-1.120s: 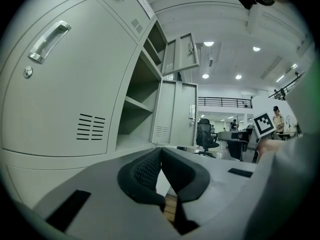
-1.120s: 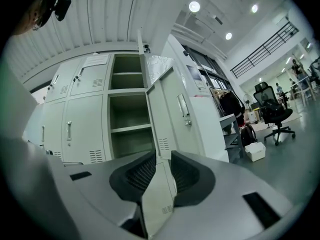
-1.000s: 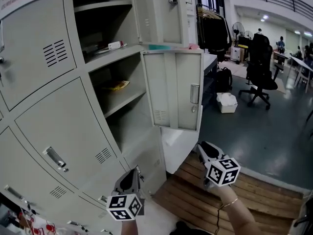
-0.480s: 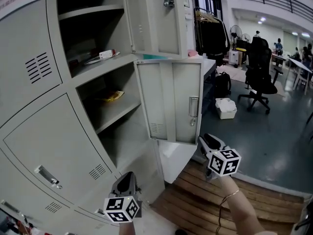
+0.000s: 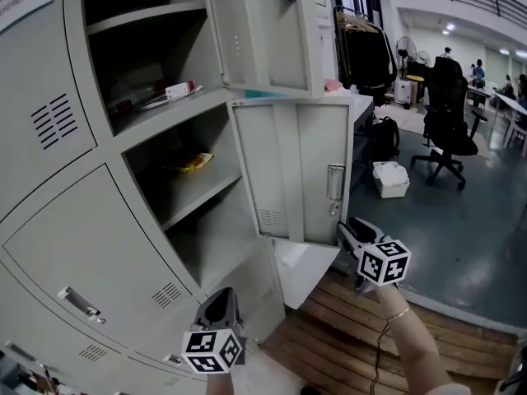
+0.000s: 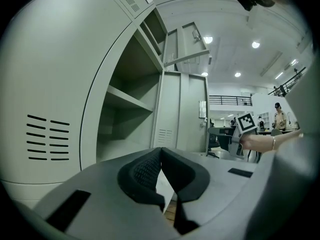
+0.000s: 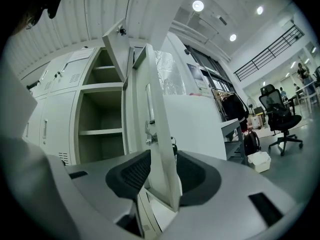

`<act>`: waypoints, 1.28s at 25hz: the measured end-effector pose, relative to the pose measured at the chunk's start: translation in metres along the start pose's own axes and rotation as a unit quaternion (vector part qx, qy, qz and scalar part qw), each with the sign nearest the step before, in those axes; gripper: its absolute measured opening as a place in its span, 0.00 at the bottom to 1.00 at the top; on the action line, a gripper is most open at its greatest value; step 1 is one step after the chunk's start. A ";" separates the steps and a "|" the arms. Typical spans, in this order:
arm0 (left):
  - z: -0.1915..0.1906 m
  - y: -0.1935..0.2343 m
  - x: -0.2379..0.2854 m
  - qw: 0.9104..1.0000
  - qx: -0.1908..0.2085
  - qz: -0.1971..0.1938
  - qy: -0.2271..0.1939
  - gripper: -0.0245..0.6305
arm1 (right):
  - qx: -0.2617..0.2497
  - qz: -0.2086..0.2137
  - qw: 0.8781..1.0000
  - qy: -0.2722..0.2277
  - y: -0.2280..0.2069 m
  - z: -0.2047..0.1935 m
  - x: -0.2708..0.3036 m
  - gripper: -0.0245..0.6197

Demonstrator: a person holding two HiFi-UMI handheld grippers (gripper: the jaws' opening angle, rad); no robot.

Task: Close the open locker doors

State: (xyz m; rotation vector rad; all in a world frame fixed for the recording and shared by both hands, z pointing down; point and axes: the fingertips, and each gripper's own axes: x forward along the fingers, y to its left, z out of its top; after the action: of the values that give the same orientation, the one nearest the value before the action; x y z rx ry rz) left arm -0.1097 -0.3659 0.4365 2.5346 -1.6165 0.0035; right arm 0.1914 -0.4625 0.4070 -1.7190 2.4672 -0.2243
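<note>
Risen since the earlier frame, the right gripper point(image 5: 352, 230) straddled the free edge of the open middle door point(image 5: 305, 171) — jaws opening, edge between them; left gripper point(image 5: 221, 307) pressed together. Step judged: closing this door — next, probably a push toward the locker point(image 5: 90, 212).

The right gripper's point(image 7: 163, 176) jaws are opening, with the locker door's point(image 7: 152, 109) free edge between them. An office chair point(image 7: 279, 120) stands at three o'clock.

locker shelf point(image 5: 212, 185) bears a yellow packet point(image 5: 195, 162); upper shelf point(image 5: 191, 108) a white box point(image 5: 175, 90)
</note>
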 end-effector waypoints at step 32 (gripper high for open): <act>0.000 -0.011 -0.051 1.000 0.001 0.021 -0.008 0.07 | -0.023 0.137 0.990 0.018 0.128 -0.028 -0.058 0.18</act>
State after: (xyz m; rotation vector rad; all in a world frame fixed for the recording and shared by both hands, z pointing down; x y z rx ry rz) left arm -0.1213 -0.3158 0.4316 2.5066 -1.6765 -0.0110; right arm 0.0889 -0.3627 0.4112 -1.3802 2.7165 -0.1709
